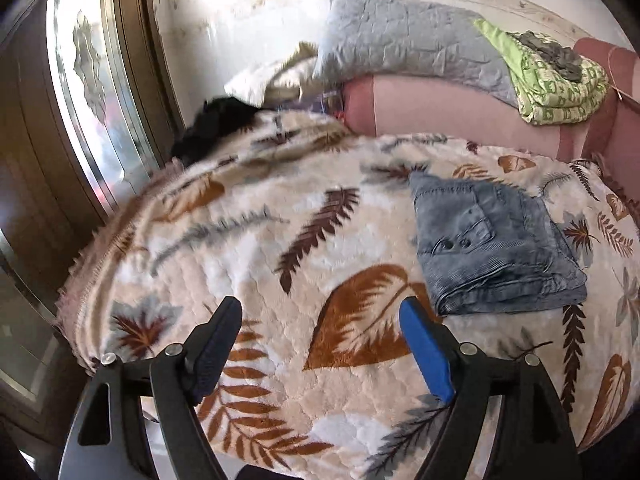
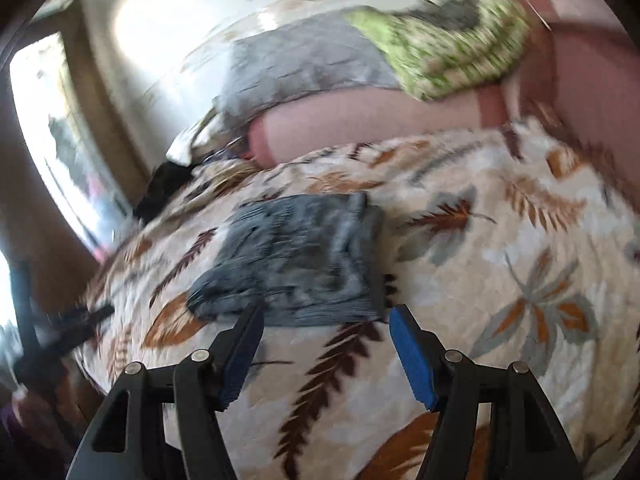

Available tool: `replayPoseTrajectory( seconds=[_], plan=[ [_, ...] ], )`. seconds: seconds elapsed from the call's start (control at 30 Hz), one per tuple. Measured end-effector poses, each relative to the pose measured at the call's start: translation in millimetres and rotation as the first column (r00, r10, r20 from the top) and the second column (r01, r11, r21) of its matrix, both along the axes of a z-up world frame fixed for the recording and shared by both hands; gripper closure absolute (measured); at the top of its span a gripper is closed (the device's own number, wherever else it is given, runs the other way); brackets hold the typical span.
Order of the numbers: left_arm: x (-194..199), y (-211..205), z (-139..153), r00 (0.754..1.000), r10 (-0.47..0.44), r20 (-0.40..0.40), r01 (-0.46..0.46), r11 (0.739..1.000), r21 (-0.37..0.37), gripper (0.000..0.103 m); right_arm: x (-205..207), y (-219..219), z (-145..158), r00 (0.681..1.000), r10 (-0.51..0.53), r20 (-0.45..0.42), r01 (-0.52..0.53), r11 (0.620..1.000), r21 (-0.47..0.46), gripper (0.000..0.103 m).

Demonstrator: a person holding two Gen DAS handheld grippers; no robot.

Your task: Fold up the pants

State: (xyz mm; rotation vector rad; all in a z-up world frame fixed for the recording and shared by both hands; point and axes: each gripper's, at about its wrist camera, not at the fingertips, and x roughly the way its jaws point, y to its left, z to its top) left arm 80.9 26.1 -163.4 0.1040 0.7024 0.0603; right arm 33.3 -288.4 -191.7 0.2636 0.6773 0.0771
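Both grippers empty, fingers wide: left gripper point(image 1: 320, 312) lower centre of left view, right gripper point(image 2: 326, 320) lower centre of right view. Pants point(image 1: 496, 248) already folded compact, right of centre in left view, on leaf-print blanket point(image 1: 280, 272) over bed. Judgement: corduroy-like, soft, moderately heavy, non-slip; grab thick folded near edge, all layers.

Strong daylight enters from the window point(image 1: 92, 92) at nine to ten o'clock in both views, blowing out the glass and washing the wall point(image 1: 208, 8) near twelve o'clock to white glare. The left wrist view is sharp, with soft shadow at six o'clock, while the right wrist view is smeared by motion blur throughout, worst toward one o'clock. Fisheye bending curves the edges, and dark vignette fills the corners
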Motion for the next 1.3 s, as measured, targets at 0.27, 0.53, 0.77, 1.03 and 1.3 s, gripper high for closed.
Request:
replayPoseTrajectory(
  seconds=[0.27,0.53,0.77,1.03,1.3],
  plan=[
    [-20,-3,18,0.998,-0.026,0.051,0.025,1.000,0.016,0.013,-11,39,14,0.998,0.056,0.021,-0.056,0.998,0.001,0.032],
    [-26,-5,30,0.999,-0.007,0.053,0.007,1.000,0.002,0.013,-27,50,39,0.996,0.010,0.086,-0.006,0.998,-0.055,0.032],
    [-34,-12,41,0.998,-0.027,0.065,0.027,1.000,-0.003,0.013,-42,65,61,0.992,-0.024,0.122,0.036,0.994,-0.103,0.031],
    [-44,-20,52,0.996,-0.042,0.078,0.041,0.999,0.014,0.013,-47,75,72,0.989,-0.030,0.142,0.049,0.990,-0.134,0.031],
    [-50,-31,56,0.995,-0.062,0.081,0.060,0.998,0.028,0.012,-50,75,71,0.990,-0.037,0.139,0.057,0.988,-0.145,0.031]
  ],
)
